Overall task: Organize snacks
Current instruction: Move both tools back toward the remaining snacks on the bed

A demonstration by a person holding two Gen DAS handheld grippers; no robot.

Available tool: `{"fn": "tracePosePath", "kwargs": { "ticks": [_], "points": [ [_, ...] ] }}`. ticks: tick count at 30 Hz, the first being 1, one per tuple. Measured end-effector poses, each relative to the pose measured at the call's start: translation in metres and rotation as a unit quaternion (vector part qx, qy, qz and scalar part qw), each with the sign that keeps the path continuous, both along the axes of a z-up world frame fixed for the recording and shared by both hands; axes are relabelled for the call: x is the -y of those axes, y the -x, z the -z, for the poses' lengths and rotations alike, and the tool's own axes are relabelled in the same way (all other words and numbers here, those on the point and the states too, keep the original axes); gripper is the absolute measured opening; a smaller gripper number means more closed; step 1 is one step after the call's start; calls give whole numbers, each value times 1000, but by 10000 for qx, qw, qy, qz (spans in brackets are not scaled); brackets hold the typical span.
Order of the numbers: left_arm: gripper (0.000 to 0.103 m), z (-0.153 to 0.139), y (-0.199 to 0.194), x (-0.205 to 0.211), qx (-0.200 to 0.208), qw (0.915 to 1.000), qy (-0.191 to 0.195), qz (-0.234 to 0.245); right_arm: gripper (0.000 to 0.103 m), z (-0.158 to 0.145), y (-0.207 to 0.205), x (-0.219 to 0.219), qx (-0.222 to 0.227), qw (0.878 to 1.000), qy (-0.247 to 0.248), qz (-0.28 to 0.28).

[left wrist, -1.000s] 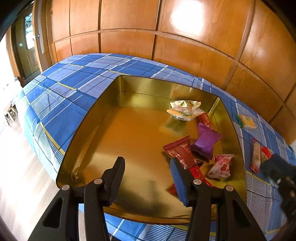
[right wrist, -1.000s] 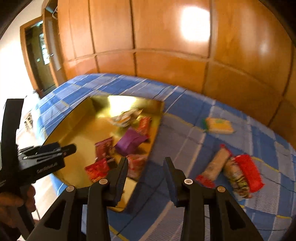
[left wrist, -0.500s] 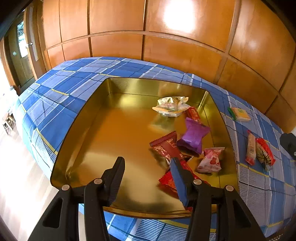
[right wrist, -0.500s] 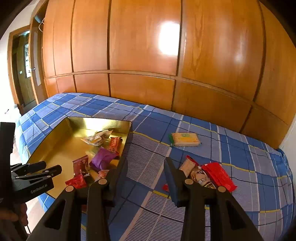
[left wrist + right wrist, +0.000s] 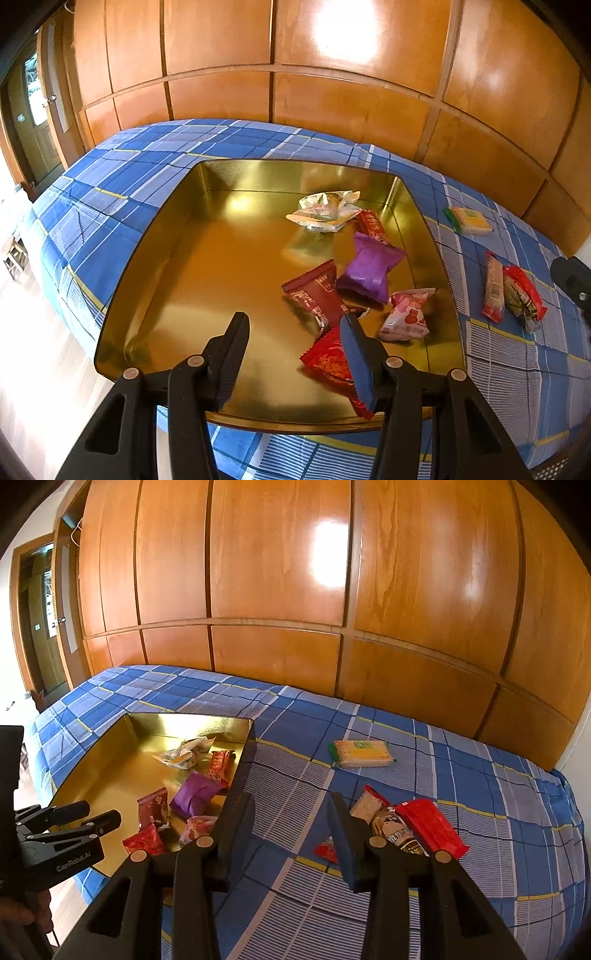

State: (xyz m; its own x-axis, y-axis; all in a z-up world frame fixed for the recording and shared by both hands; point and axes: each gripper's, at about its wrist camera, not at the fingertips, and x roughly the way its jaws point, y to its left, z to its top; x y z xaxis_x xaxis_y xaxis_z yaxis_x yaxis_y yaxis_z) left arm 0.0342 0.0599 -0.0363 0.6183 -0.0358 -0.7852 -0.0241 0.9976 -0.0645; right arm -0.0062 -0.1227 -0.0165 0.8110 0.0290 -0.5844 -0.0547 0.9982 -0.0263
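While both claws hang empty, the likeliest slip lies at the cluster nearest the right gripper point(image 5: 291, 834), whose jaws stand wide above the blue plaid cloth point(image 5: 461, 775). Just beyond its right finger lie three packets touching one another: a beige bar point(image 5: 369, 805), a dark wrapped bar point(image 5: 397, 834) and a red packet point(image 5: 432, 827), with a small red scrap point(image 5: 327, 851) at the near edge. Closing on one could well drag or pinch a neighbour, since the slick wrappers overlap; a bar caught by one end may also swing and drop short of the tin. The soft cloth might bunch between the fingers too.

The left gripper point(image 5: 295, 339) is also spread wide and holds nothing, poised over the near rim of the gold tin point(image 5: 155, 258). Inside, toward the right wall, sit a bright red packet point(image 5: 325, 358), a maroon packet point(image 5: 314, 291), a purple pouch point(image 5: 369, 269), a pink-white sweet point(image 5: 406, 314), a slim red bar point(image 5: 373, 225) and a pale crinkled wrapper point(image 5: 325, 210); the left half is bare.

Farther off, a yellow cracker pack point(image 5: 362, 753) lies alone, well apart from the rest and easy to reach. The tin's raised right wall stands between the loose snacks and its floor, so each must be lifted over. Wooden panels point(image 5: 280, 572) back the scene.
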Motion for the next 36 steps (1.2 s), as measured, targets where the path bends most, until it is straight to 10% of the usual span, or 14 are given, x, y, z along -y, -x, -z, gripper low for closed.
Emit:
{"fn": "tracePosePath", "kwargs": {
  "ticks": [24, 36],
  "points": [
    [52, -16, 4, 118, -47, 9802, -150, 1975, 47, 34, -27, 206, -1502, 9837, 679, 725],
    [47, 4, -35, 206, -376, 9596, -569, 2729, 47, 61, -24, 308, -1619, 9677, -1097, 1589]
  ]
}}
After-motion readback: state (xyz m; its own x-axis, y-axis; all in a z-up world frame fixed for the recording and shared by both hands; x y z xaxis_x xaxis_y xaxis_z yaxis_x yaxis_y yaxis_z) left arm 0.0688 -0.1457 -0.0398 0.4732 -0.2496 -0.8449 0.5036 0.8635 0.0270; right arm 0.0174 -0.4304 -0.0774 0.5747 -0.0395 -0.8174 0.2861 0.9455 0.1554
